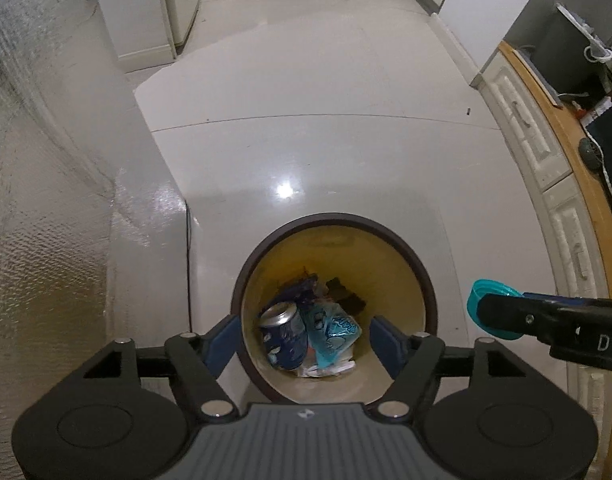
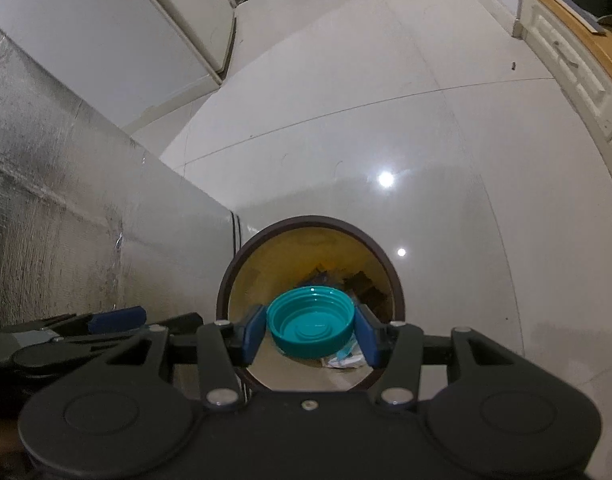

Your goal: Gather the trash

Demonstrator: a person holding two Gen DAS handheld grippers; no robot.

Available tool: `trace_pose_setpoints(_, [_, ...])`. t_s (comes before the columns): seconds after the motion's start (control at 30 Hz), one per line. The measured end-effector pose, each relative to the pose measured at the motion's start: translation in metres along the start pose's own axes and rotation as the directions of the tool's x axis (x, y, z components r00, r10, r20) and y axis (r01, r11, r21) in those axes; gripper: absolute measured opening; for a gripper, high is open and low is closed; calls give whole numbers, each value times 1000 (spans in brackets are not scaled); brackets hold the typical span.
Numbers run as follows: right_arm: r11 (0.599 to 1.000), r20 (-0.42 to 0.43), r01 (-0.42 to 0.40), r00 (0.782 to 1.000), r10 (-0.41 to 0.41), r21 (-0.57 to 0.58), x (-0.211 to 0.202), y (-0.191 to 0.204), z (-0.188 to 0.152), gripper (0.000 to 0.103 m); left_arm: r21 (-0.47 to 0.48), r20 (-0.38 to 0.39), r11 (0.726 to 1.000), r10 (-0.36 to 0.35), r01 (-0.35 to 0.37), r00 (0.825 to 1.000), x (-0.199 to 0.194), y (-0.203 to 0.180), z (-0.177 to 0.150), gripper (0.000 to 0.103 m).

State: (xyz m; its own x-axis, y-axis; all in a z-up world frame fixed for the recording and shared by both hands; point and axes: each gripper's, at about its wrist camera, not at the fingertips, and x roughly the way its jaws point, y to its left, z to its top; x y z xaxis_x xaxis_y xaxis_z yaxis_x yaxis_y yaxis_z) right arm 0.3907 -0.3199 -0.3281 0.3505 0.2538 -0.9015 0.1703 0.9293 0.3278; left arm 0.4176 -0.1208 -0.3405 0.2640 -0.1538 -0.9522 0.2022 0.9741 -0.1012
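Note:
A round bin point(image 1: 428, 280) with a dark rim and yellow inside stands on the pale floor. In it lie a blue drinks can point(image 1: 283, 332), a light blue wrapper point(image 1: 332, 330) and darker scraps. My left gripper point(image 1: 306, 340) hangs open right over the bin's mouth, nothing between its blue pads. My right gripper point(image 2: 310, 334) is shut on a teal plastic lid point(image 2: 310, 330), hollow side up, just above the bin point(image 2: 225, 280). In the left wrist view the lid point(image 1: 480, 294) and right gripper point(image 1: 502, 318) show at the right, beside the bin.
A foil-covered wall point(image 1: 45, 200) runs close along the left of the bin. Cream cabinet drawers under a wooden worktop edge point(image 1: 566, 160) curve down the right side. A white appliance point(image 2: 125, 40) stands at the back left. The left gripper point(image 2: 117, 318) shows low at the left.

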Motion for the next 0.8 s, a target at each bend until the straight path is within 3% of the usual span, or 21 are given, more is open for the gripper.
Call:
trace_pose_setpoints(0.13, [1000, 59, -13, 998, 14, -4, -6, 2, 1, 54, -11, 2, 1000, 15, -15, 1000, -2, 5, -1, 81])
trace_pose_setpoints(0.2, [1000, 81, -25, 996, 24, 12, -10, 0, 1, 77, -14, 4, 1000, 22, -22, 1000, -3, 6, -1, 84])
trace_pose_setpoints(0.27, [999, 80, -27, 997, 25, 18, -11, -1, 1, 89, -17, 7, 999, 30, -29, 1000, -5, 7, -2, 87])
trace_pose_setpoints(0.47, [1000, 42, 25, 999, -25, -12, -8, -4, -2, 98, 0, 10, 998, 65, -65, 998, -7, 6, -5, 101])
trace_pose_setpoints(0.8, [996, -2, 80, 997, -80, -39, -7, -12, -14, 103, 13, -33, 997, 77, -76, 997, -10, 7, -11, 103])
